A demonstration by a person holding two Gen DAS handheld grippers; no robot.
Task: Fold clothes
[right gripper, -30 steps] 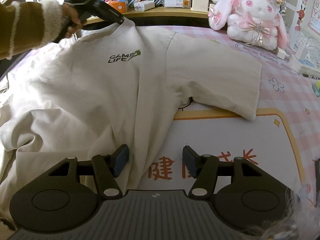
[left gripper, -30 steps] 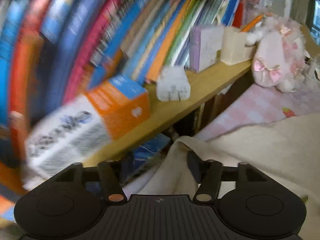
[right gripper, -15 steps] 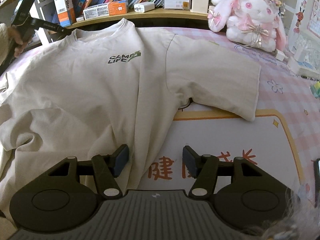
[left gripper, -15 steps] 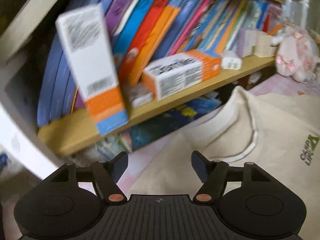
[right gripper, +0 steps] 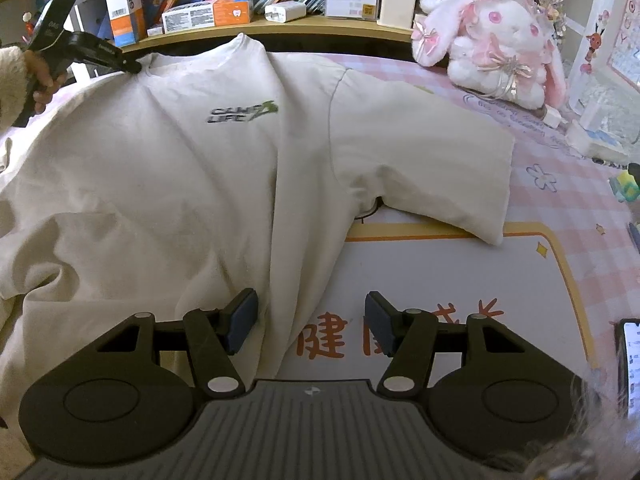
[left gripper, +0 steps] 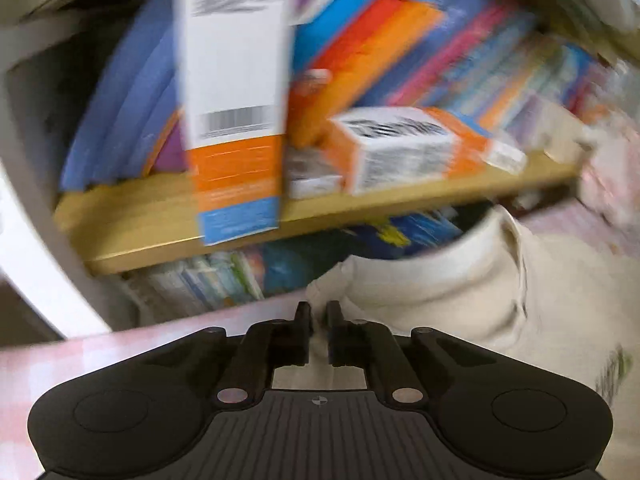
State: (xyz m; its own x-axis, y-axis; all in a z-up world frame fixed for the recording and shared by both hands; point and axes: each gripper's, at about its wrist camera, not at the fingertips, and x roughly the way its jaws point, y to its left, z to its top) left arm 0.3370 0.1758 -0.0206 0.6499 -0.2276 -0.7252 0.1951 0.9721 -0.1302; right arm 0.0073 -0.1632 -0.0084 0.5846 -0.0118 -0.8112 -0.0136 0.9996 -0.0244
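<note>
A cream T-shirt (right gripper: pixel 208 184) with a small chest logo lies spread on the table, neckline toward the bookshelf, one sleeve (right gripper: pixel 432 168) laid out to the right. My left gripper (left gripper: pixel 318 316) is shut on the shirt's shoulder edge (left gripper: pixel 420 292) beside the collar; it also shows in the right wrist view (right gripper: pixel 134 67) at the far left of the neckline. My right gripper (right gripper: pixel 310 316) is open, its jaws either side of the shirt's right side edge low on the body, over a white mat.
A bookshelf (right gripper: pixel 248 28) with books and boxes (left gripper: pixel 236 92) runs along the table's far edge. A pink plush rabbit (right gripper: pixel 496 40) sits back right. A white mat with orange characters (right gripper: pixel 440 300) lies under the shirt. A phone (right gripper: pixel 630 364) lies at the right edge.
My left gripper has closed on the shirt's shoulder edge near the collar; half a second ago it was open. The right gripper has not moved.
</note>
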